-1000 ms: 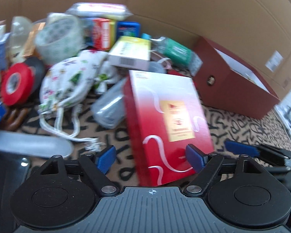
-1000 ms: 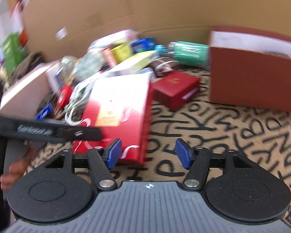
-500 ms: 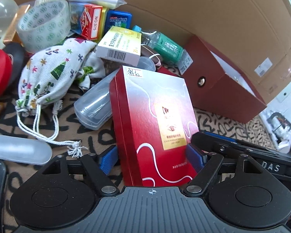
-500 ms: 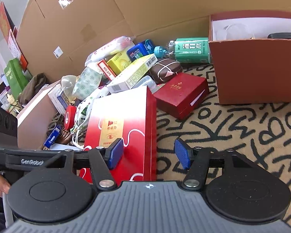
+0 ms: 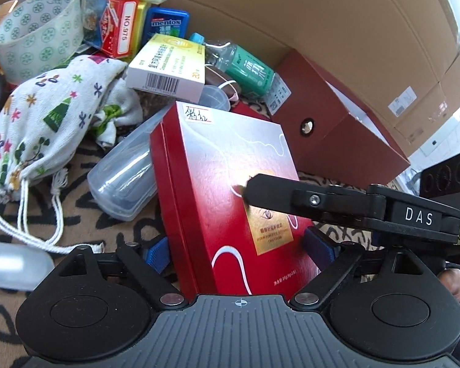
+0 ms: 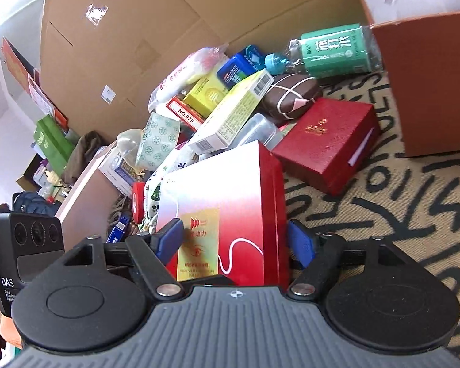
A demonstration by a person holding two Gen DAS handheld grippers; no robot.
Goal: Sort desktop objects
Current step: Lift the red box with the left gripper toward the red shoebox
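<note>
Left wrist view: the left gripper (image 5: 239, 250) straddles the near end of a red box (image 5: 230, 190) standing on its long edge at the frame's centre; its jaws have just been opening and stand wide, the blue pads (image 5: 158, 253) beside the box's faces, and whether they touch it is hard to tell. One black finger of the right gripper (image 5: 322, 197) crosses from the right and lies against the box's front face. Left of the box a clear plastic case (image 5: 122, 178) lies on the patterned mat (image 5: 76, 165), with a printed drawstring bag (image 5: 46, 116) at the left edge. A brown open box (image 5: 337, 122) sits at the upper right. Right wrist view: the right gripper (image 6: 237, 243) also has the red box (image 6: 224, 196) between its jaws, which have just been opening; the left pad overlaps the front face, the right pad stands just beside the spine. A small red case (image 6: 328, 141) lies beyond it, at centre right.
</note>
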